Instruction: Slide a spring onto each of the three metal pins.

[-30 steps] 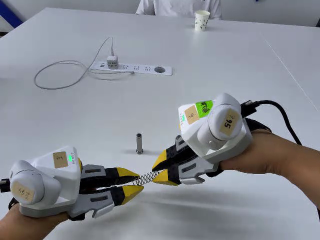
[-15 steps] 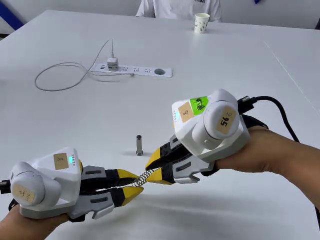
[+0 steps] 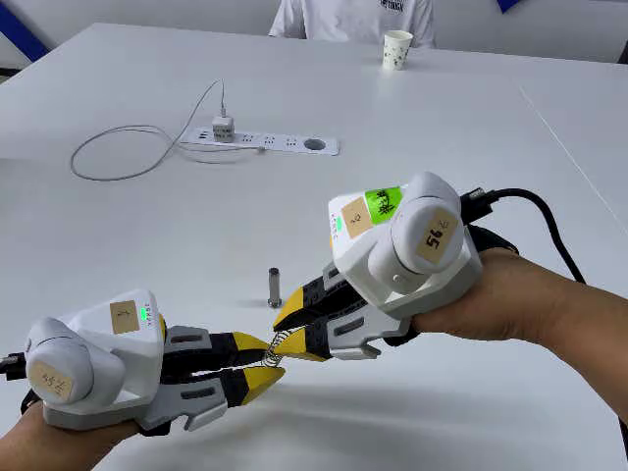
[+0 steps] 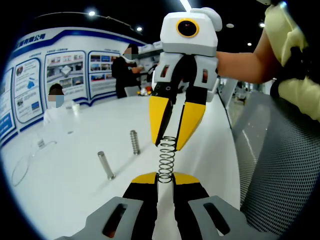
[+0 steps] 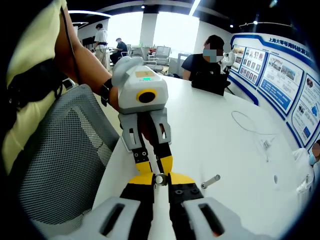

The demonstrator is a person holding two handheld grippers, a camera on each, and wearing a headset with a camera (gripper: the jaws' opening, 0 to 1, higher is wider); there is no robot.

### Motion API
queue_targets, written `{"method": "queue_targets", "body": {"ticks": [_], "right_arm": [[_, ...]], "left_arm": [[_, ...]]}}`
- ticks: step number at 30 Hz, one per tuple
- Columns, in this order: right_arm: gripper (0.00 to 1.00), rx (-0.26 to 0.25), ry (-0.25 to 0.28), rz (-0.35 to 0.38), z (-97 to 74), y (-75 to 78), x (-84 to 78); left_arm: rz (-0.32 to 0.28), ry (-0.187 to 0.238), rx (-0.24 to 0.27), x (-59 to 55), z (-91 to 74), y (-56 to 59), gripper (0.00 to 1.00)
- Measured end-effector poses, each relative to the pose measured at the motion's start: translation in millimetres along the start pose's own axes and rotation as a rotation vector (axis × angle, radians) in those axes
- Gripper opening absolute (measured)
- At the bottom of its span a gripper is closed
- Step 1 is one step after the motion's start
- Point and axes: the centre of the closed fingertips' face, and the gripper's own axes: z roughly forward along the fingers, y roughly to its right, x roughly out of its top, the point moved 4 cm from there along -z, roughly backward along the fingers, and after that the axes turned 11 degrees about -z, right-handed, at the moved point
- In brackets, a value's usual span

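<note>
A short coil spring point(image 3: 280, 345) spans the gap between the two grippers, low over the white table point(image 3: 442, 147). My left gripper point(image 3: 263, 361) is shut on its near end point(image 4: 166, 159). My right gripper point(image 3: 288, 330) is shut on the other end, which appears as a ring point(image 5: 160, 179) in the right gripper view. An upright metal pin point(image 3: 274, 287) stands just behind the spring. In the left gripper view I see a bare pin point(image 4: 106, 165) and, beyond it, a pin point(image 4: 134, 142) that looks ribbed, as if it wears a spring.
A white power strip point(image 3: 260, 139) with a looped cable point(image 3: 118, 152) lies on the far left of the table. A paper cup point(image 3: 396, 47) stands at the far edge, where a person point(image 3: 353, 16) sits. A mesh chair point(image 4: 280, 165) is beside the table.
My right gripper has moved left towards the left gripper, and the spring between them now looks shorter. The left gripper has barely moved.
</note>
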Motion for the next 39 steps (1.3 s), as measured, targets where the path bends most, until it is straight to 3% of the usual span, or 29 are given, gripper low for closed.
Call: {"method": "queue_targets", "body": {"ticks": [23,39], "right_arm": [[0.11,-0.049,0.08,0.032,5.3,3.9,6.5],[0.11,-0.07,0.076,0.027,4.2,6.3,6.9]], "left_arm": [[0.003,0.009,0.001,3.8,1.8,0.6,0.11],[0.003,0.02,0.009,5.7,1.4,-1.4,0.11]]}}
